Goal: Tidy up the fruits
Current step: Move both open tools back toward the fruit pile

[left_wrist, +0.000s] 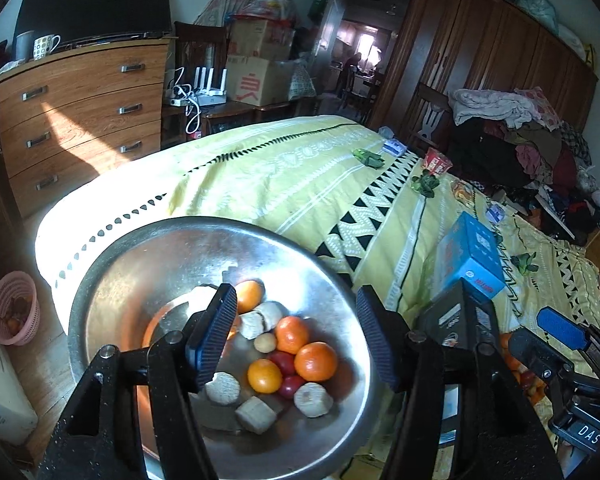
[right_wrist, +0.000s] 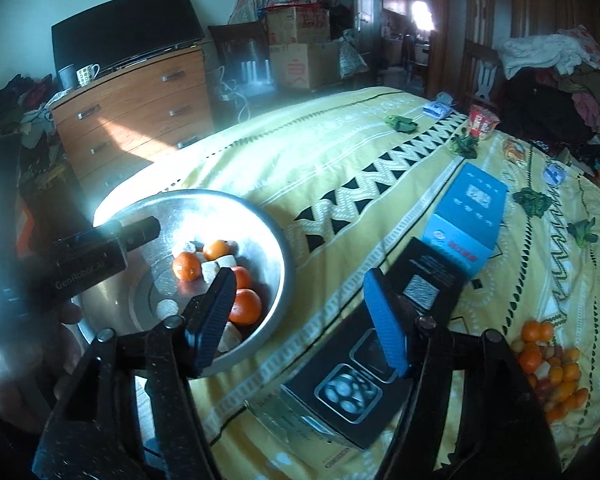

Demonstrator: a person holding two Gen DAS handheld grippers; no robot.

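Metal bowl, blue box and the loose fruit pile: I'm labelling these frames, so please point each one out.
metal bowl (left_wrist: 148,256), left wrist view, bare inner wall
blue box (right_wrist: 474,204), right wrist view, top face
loose fruit pile (right_wrist: 552,368), right wrist view, middle

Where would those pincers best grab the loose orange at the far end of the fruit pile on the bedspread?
Probably across its round middle, coming down from above. That orange sits at the far top edge of the fruit pile, so its upper half is bare while other fruit crowds its near side. The right gripper is open and empty, likely wide enough to straddle it.
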